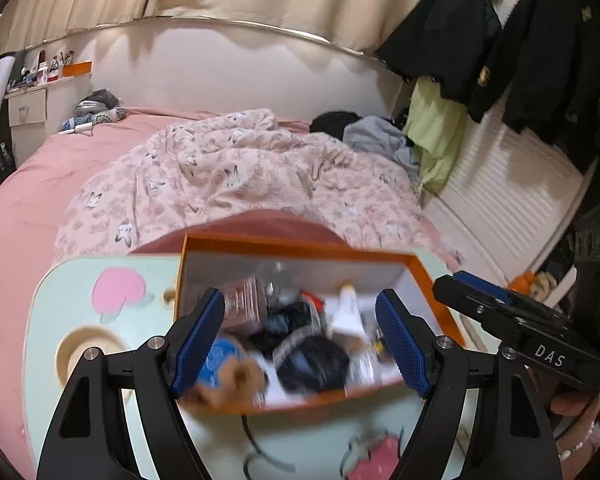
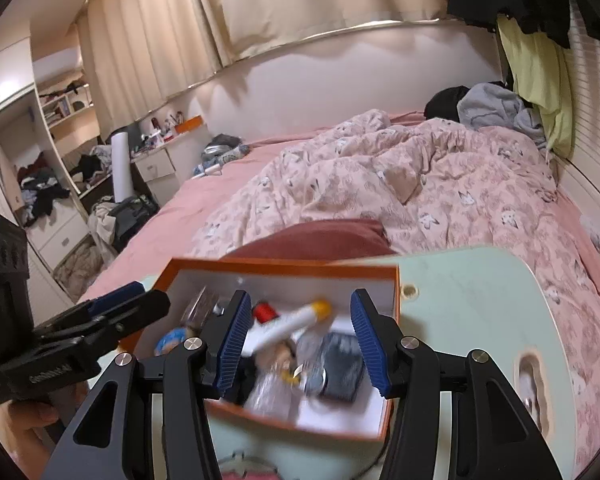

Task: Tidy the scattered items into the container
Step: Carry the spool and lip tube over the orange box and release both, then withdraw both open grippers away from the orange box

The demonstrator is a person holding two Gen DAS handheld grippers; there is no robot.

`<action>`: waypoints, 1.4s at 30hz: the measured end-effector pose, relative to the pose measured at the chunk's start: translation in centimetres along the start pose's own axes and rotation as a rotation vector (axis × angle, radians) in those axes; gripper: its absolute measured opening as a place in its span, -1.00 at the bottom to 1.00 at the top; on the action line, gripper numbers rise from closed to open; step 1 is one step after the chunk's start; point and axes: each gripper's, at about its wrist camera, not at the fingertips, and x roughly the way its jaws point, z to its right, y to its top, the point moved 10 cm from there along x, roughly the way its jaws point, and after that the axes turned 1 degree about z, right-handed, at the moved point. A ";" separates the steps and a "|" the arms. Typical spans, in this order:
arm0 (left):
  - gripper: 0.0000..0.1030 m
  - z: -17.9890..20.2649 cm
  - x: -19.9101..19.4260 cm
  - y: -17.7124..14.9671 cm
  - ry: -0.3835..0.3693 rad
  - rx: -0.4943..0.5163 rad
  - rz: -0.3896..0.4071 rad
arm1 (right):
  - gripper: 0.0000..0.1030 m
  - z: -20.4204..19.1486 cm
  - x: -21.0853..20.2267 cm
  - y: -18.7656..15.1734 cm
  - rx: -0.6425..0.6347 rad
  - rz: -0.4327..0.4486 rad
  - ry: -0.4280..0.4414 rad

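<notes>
An orange box (image 1: 300, 245) with a white inside stands on a pale green tray table (image 1: 44, 320) and also shows in the right wrist view (image 2: 284, 266). It holds several items: a white tube (image 2: 288, 326), a red-capped thing (image 2: 264, 312), a black pouch (image 1: 312, 364), a dark flat case (image 2: 342, 366), a plush toy (image 1: 228, 376). My left gripper (image 1: 300, 344) is open and empty above the box. My right gripper (image 2: 300, 344) is open and empty above the box. Both views are blurred at the box.
The table (image 2: 460, 320) rests on a pink bed with a rumpled patterned duvet (image 1: 240, 168). A dark cord (image 1: 260, 448) and a pink-red item (image 1: 374, 456) lie on the table in front of the box. Clothes hang at the right (image 1: 500, 40). Cluttered shelves stand at the left (image 2: 60, 160).
</notes>
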 end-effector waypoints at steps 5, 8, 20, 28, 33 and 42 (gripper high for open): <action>0.51 2.6 -1.4 -5.0 -0.004 0.086 -0.088 | 0.00 -1.5 -1.8 -4.8 -0.052 -0.086 -0.018; 0.51 3.2 -0.9 -8.0 0.028 0.133 -0.148 | 0.01 -1.7 -1.9 -8.0 -0.089 -0.148 -0.063; 0.66 -0.6 1.4 -12.0 0.288 0.077 -0.226 | 0.26 1.8 1.4 -13.0 -0.029 -0.307 -0.175; 0.99 -2.4 1.7 -12.2 0.370 0.057 -0.218 | 0.90 3.5 2.0 -13.7 -0.037 -0.326 -0.273; 0.99 -2.6 1.7 -12.4 0.373 0.054 -0.207 | 1.00 3.7 2.1 -13.8 -0.033 -0.334 -0.280; 0.99 -2.7 1.7 -12.6 0.373 0.054 -0.207 | 1.00 3.7 2.1 -13.8 -0.034 -0.335 -0.280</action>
